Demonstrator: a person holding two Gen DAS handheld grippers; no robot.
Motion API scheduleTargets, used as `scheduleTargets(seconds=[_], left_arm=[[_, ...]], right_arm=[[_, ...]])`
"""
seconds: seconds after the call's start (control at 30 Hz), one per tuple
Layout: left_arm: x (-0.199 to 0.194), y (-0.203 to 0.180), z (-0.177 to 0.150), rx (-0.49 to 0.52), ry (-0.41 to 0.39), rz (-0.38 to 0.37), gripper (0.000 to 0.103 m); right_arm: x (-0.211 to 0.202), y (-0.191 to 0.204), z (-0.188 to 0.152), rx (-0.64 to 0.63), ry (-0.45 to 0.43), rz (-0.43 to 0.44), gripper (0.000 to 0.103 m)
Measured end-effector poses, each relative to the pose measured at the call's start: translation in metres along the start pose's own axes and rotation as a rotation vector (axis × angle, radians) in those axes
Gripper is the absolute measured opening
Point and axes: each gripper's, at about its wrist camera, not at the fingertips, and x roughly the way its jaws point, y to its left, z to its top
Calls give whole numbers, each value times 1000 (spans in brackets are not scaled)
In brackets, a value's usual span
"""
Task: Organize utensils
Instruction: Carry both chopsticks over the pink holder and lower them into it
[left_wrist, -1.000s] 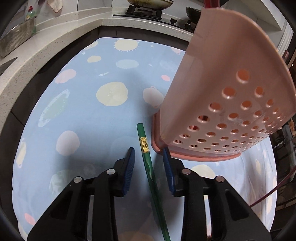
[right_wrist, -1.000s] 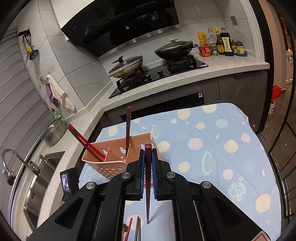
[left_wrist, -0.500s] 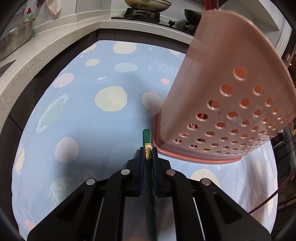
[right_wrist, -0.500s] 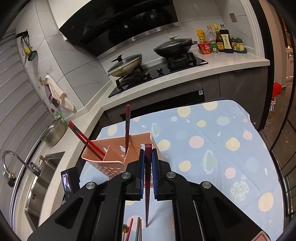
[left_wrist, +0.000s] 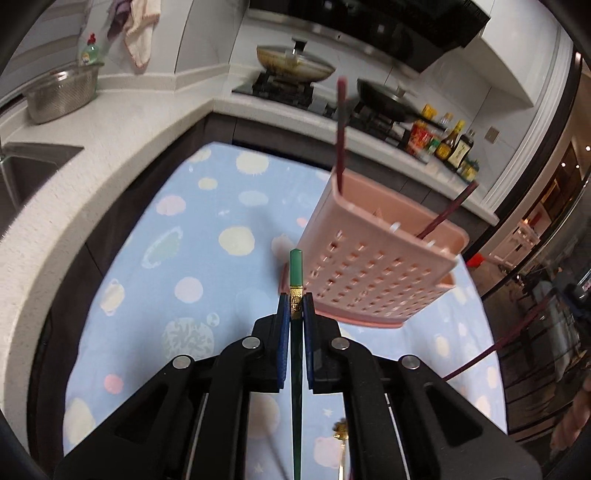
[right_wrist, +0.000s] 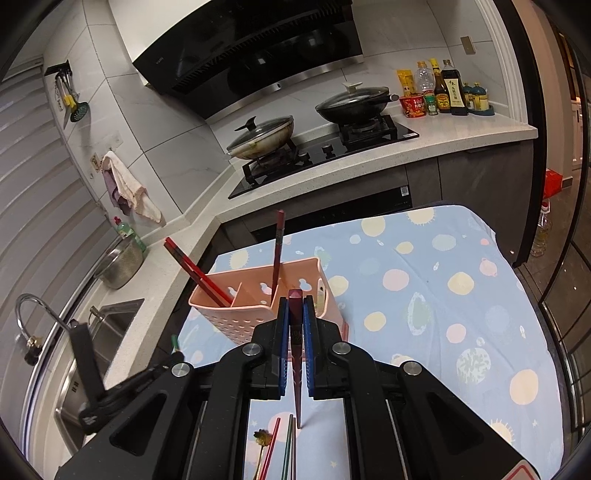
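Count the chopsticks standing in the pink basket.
3: two red chopsticks lean together in the basket's left compartment, and one dark chopstick stands near the middle divider. None looks hidden.

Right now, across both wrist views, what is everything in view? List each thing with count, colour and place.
utensil caddy: one, pink, perforated, on the tablecloth.
chopsticks in caddy: three, red and maroon, leaning in compartments.
loose utensils: several, red, green, gold, lying on the cloth.
tablecloth: one, blue with dots.
lidded pans: two, on the stove.
colander: one, steel, by the sink.
condiment bottles: several, on the counter.
left gripper: shut on green chopstick.
right gripper: shut on maroon chopstick.
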Motion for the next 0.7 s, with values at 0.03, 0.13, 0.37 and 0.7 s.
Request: scheduleTargets(seconds=[0.03, 0.13, 0.37, 0.7], left_arm=[[-8, -2, 4, 1, -18, -5, 7], [-35, -11, 19, 11, -81, -18, 7], [-84, -35, 58, 49, -223, -71, 7], [-110, -72, 114, 114, -359, -121, 7]], right_arm=[[-3, 2, 0, -3, -5, 4, 7], [-13, 7, 4, -12, -24, 13, 7], [-29, 15, 24, -10, -66, 65, 7], [-29, 30, 69, -39, -144, 99, 7]])
